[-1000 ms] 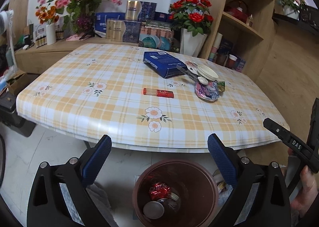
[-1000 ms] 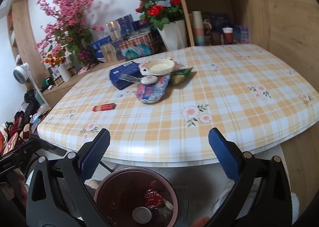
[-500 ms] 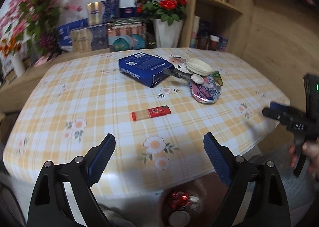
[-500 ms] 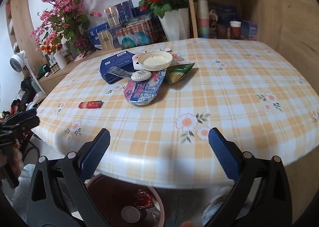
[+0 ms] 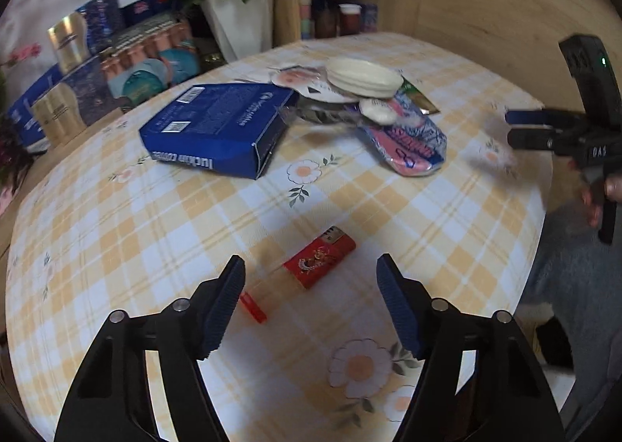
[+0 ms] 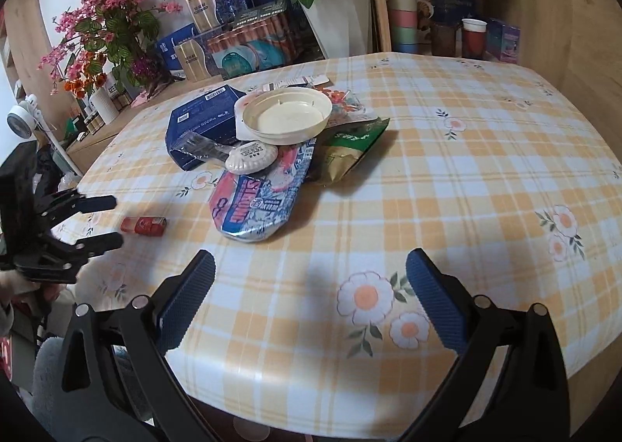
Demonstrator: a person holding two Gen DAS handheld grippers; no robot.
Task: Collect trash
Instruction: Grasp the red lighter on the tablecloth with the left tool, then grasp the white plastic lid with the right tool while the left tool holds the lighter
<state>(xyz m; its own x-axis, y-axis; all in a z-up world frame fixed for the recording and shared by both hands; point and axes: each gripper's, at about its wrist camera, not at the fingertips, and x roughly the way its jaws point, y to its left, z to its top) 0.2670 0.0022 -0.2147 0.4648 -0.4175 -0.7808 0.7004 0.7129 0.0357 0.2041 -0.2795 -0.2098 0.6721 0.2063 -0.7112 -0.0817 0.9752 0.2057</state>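
Observation:
A red lighter (image 5: 318,261) lies on the yellow checked tablecloth (image 5: 116,228). My left gripper (image 5: 310,258) points down at it with one finger on each side; the jaws are closing and the pads do not touch it. From the right wrist the lighter (image 6: 144,225) shows just ahead of the left gripper (image 6: 105,220). Further back lies a trash pile: a blue box (image 5: 217,131), a white lid (image 6: 287,115), a pink and blue snack bag (image 6: 256,205) and a green packet (image 6: 350,146). My right gripper (image 6: 310,257) hangs open over the near table edge, with nothing in it.
A white vase of red roses (image 6: 342,22), gift boxes (image 6: 233,41) and pink flowers (image 6: 105,14) line the back. A wooden shelf with cups (image 6: 402,14) stands at the back right. A person's hand (image 5: 600,197) holds the right gripper (image 5: 536,127).
My left gripper has moved from above the brown bin forward over the table to the lighter, rolled, and its jaws have narrowed. My right gripper has advanced over the table edge; the bin has slid almost out of view.

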